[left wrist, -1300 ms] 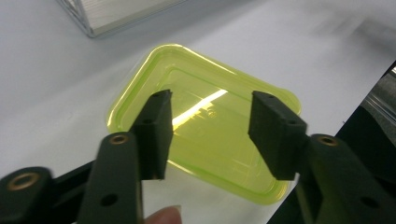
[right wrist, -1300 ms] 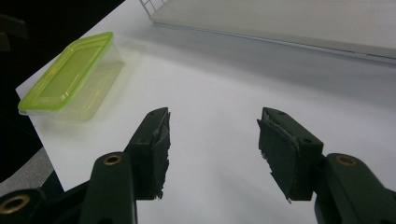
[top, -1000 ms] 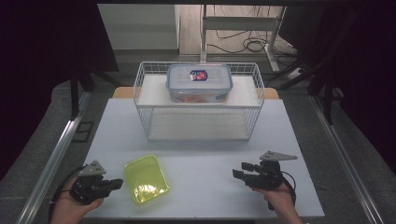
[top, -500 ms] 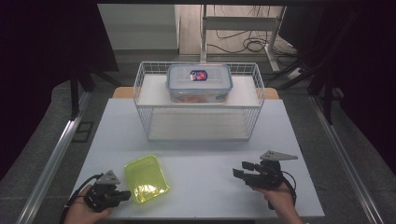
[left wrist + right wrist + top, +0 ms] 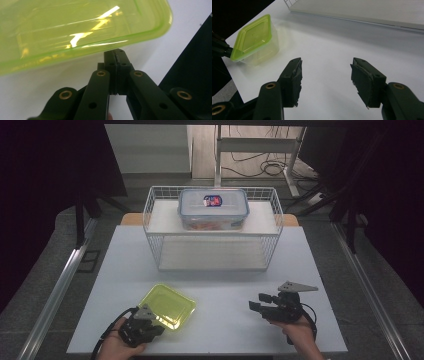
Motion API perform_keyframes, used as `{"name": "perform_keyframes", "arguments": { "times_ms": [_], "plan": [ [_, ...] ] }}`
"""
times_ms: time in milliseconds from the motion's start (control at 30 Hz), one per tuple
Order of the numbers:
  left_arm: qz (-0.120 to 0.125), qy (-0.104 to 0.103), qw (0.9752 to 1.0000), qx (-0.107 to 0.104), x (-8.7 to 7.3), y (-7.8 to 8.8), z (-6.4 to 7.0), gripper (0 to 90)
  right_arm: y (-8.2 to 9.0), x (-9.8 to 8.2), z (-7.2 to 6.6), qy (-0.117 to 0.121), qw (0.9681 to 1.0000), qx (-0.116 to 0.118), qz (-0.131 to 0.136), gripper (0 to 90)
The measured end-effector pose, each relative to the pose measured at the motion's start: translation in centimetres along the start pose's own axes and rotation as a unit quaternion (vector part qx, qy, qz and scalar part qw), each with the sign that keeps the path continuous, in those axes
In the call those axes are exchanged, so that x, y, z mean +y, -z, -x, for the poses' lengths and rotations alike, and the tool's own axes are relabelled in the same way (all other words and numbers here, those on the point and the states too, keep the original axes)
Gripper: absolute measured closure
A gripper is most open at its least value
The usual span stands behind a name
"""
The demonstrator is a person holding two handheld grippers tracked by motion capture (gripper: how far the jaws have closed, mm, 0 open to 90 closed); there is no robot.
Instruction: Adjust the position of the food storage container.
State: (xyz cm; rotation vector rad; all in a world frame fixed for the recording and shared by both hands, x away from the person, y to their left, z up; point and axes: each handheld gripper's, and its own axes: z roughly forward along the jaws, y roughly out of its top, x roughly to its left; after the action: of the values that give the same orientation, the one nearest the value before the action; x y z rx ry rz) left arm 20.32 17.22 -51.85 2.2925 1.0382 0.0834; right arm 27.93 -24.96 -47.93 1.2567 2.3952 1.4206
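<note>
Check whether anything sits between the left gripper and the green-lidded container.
Nothing visible does. In the left gripper view the left gripper has its fingers closed together, tips right at the lid edge of the green-lidded container; whether they touch it I cannot tell. Around them is bare white table.

You are working in a lab or test room set up for recording, not a home. Your white surface (image 5: 220,285) stands alone on a grey floor, hemmed in by dark black curtains (image 5: 50,180) on both sides. Metal rails (image 5: 60,285) run along the floor beside it. Behind, loose cables (image 5: 260,167) lie on the floor near a metal stand (image 5: 260,145). A white wire basket (image 5: 212,232) holding a clear lidded box (image 5: 214,209) sits like a staged prop.
</note>
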Motion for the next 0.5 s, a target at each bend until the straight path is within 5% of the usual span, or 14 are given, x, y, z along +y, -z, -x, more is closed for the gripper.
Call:
{"name": "perform_keyframes", "arguments": {
  "times_ms": [200, 500],
  "plan": [
    [0.020, 0.000, 0.9998, -0.009, -0.5, 2.1, 0.1, 90.0, 0.1, 0.0, 0.0, -0.002, 1.0000, 0.000, 0.000, 41.7],
    [0.076, 0.070, 0.9935, 0.047, -1.2, 7.0, -5.4, 90.0, 0.3, 0.1, 0.1, -0.002, 1.0000, -0.003, 0.007, 41.6]
  ]
}}
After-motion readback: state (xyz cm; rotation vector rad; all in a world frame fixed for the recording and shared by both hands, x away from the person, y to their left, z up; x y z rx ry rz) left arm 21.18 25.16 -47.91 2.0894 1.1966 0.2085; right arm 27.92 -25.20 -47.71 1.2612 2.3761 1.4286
